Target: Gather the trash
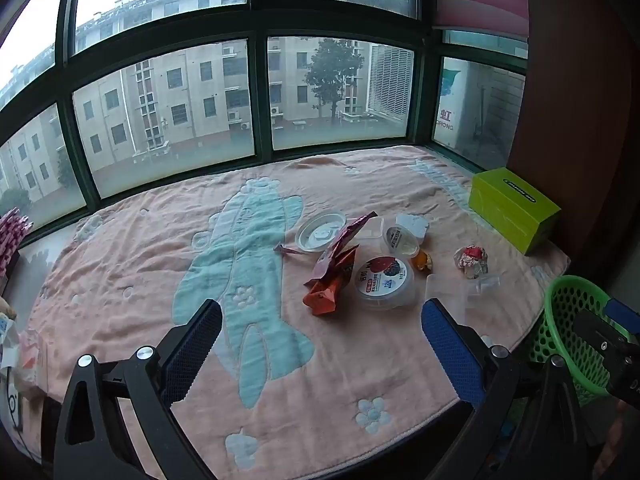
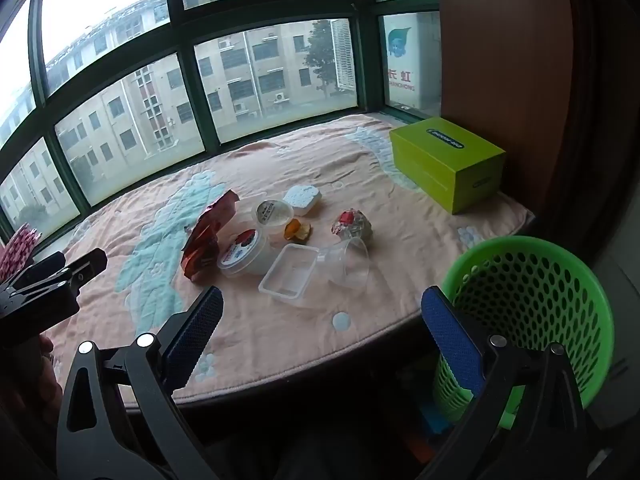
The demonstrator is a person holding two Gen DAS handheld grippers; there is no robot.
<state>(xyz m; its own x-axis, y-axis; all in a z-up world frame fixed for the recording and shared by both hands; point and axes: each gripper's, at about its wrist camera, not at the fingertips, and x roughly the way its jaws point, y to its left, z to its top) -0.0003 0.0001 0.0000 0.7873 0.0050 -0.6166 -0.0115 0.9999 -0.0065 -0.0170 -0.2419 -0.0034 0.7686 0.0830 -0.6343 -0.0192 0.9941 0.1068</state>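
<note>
A heap of trash lies on the pink blanket (image 1: 132,248): a red snack wrapper (image 1: 334,264) (image 2: 204,240), a yogurt tub (image 1: 384,280) (image 2: 244,256), a small lidded cup (image 2: 272,214), a white foam piece (image 2: 303,198), orange peel (image 2: 298,231), a crumpled wrapper ball (image 1: 472,260) (image 2: 352,224), a clear tray (image 2: 290,274) and a tipped clear cup (image 2: 348,264). My left gripper (image 1: 321,308) hovers open short of the wrapper and tub. My right gripper (image 2: 322,294) hangs open above the blanket's near edge, short of the tray. Neither holds anything.
A green perforated basket (image 2: 532,280) (image 1: 568,320) stands below the blanket's right edge, beside my right finger. A lime-green box (image 2: 444,160) sits at the back right against a brown wall. Windows close off the far side. A clear round lid (image 1: 320,230) lies behind the wrapper.
</note>
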